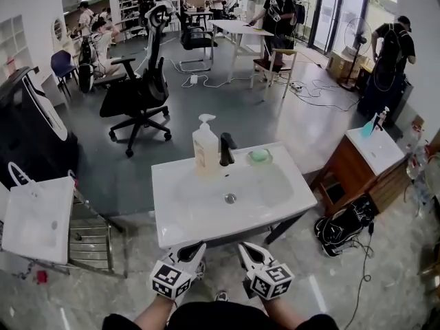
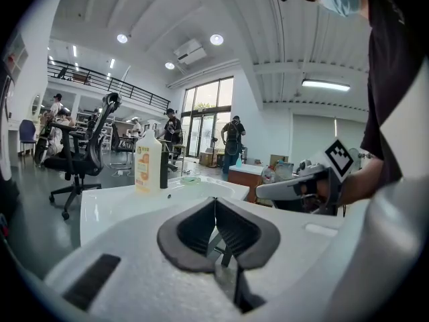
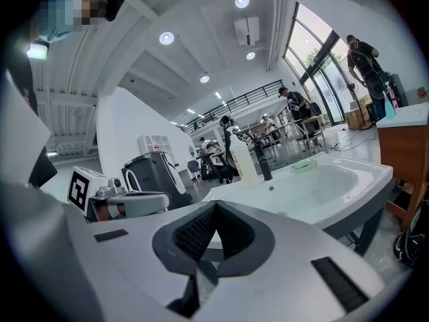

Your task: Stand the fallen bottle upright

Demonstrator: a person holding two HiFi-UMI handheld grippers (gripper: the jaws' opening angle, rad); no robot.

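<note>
Your left gripper (image 1: 199, 249) and right gripper (image 1: 245, 249) look the same: white moulded shells, smooth, narrowing toward the tips. Each has a cube (image 1: 170, 280) at the back with black-on-white square markers. Pads (image 2: 241, 237) are dark grey rubber, finely ribbed on the inner faces, and sit in a rounded dark surround. There's a black rectangular slot (image 2: 90, 280) in the shell beside the left pads, and another on the right shell (image 3: 338, 284). You're wearing a black top (image 1: 220, 316), with a black sleeve (image 2: 395, 79) visible in the left gripper view

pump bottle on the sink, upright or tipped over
Upright: the pump bottle stands on its base on the sink rim, pump on top, beside the black faucet.
</note>
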